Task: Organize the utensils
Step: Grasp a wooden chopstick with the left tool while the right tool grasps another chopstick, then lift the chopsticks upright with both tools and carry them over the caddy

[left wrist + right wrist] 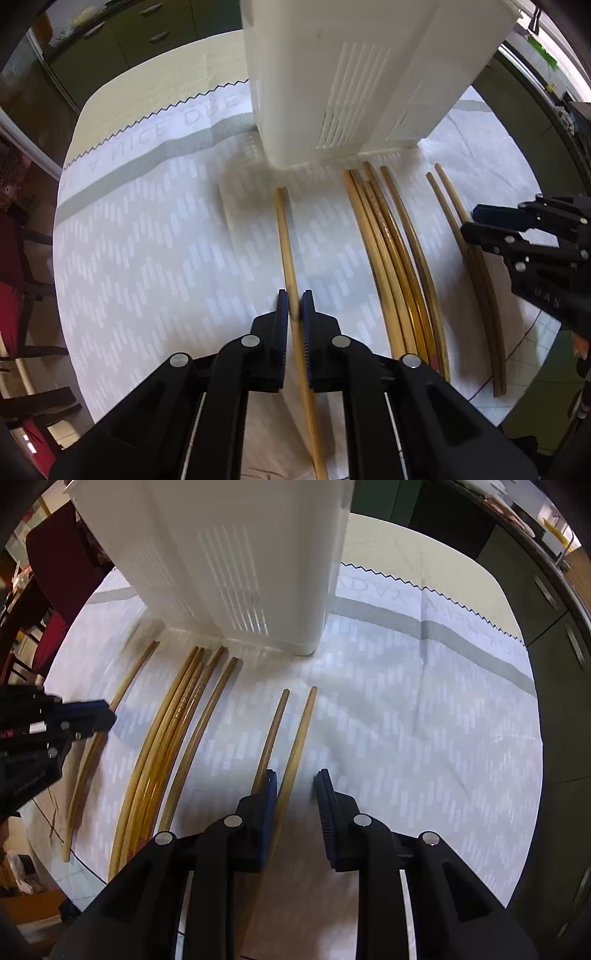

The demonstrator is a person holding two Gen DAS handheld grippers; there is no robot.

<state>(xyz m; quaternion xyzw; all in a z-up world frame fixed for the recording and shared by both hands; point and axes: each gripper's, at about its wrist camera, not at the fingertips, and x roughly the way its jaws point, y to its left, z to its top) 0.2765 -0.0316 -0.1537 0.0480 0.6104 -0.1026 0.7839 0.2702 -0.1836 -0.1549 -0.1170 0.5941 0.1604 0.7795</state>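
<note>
The left gripper (294, 306) is clamped tight on one pale wooden chopstick (285, 236), blue pads pinching it partway along while it lies on the white patterned tablecloth (147, 258). The stick's far tip ends just short of the tall white slotted plastic utensil holder (332, 74), with a small strip of bare cloth between them.

The right gripper (295, 786) points down over a pair of darker brown chopsticks (271, 731). Its jaws are narrow but not gripping: the lighter stick of the pair (299, 731) sits between the pads against the left one, with a gap to the right pad, and the darker one lies just outside the left pad.

Between the two grippers lies a bundle of five tan chopsticks (391, 258), tips near the holder's base. To the right of the right gripper the cloth is wide open up to its grey band (443, 631) and zigzag edge (461, 602), then bare round table (406, 542) rim.
</note>
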